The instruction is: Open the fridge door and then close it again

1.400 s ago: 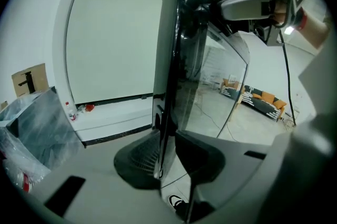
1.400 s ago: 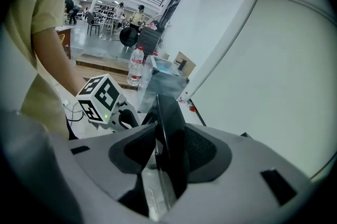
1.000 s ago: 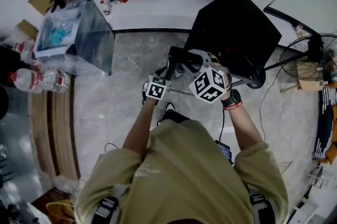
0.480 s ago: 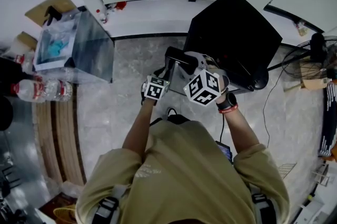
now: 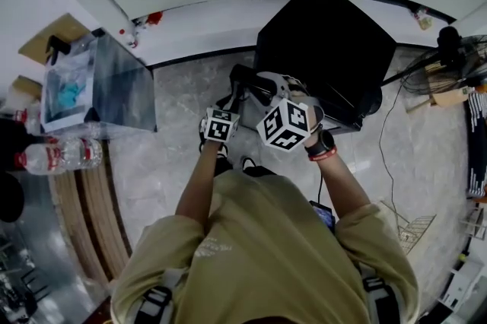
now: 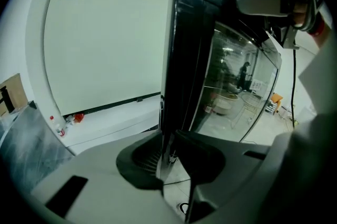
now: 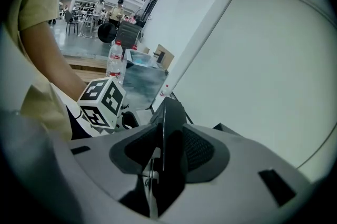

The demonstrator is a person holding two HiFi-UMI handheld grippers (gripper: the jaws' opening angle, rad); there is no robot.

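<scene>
Bright even light, soft shadows; fisheye bending, dark corners in gripper views; reflections on fridge door (image 6: pixel 231 91) glass.

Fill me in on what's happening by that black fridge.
A person stands over a small black fridge on the floor, a hand-held gripper in each hand. The left hand-held gripper and the right hand-held gripper are both clamped on the edge of the glass-fronted fridge door, which looks swung partly open.
</scene>
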